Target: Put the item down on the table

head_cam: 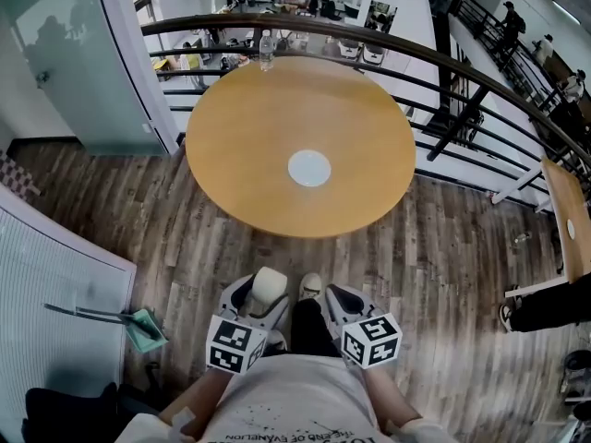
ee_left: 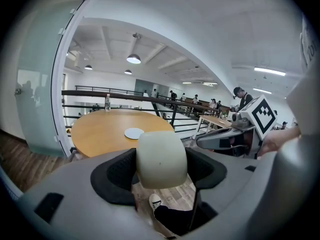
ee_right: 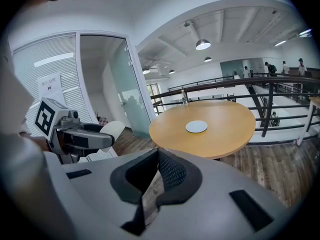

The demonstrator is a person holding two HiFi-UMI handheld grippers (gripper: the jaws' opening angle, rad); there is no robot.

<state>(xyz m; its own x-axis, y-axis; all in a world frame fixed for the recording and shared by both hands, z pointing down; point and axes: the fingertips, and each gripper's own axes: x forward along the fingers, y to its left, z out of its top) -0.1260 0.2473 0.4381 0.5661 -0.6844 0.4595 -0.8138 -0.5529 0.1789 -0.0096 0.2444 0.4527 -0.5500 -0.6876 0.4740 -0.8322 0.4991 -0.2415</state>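
Both grippers hang short of the round tabletop (head_cam: 300, 146), over wooden floor (head_cam: 443, 247). The left gripper (head_cam: 261, 295) has its jaws clamped on a cream, rounded item (head_cam: 271, 282), held in the air off the tabletop's near edge. The right gripper (head_cam: 340, 295) beside it has its jaws pressed together with nothing in them.

On the tabletop a white disc (head_cam: 309, 168) lies at the centre and a clear water bottle (head_cam: 266, 50) stands at the far rim. A dark railing (head_cam: 443, 72) curves behind the tabletop, and a second table (head_cam: 565, 212) stands to its right.

Only the right gripper view shows a sign (ee_right: 49, 86) on the blinds left of the tabletop, its writing too small to read. The head view alone shows a shoe (head_cam: 310, 287) between the grippers. The shirt print there cannot be read.
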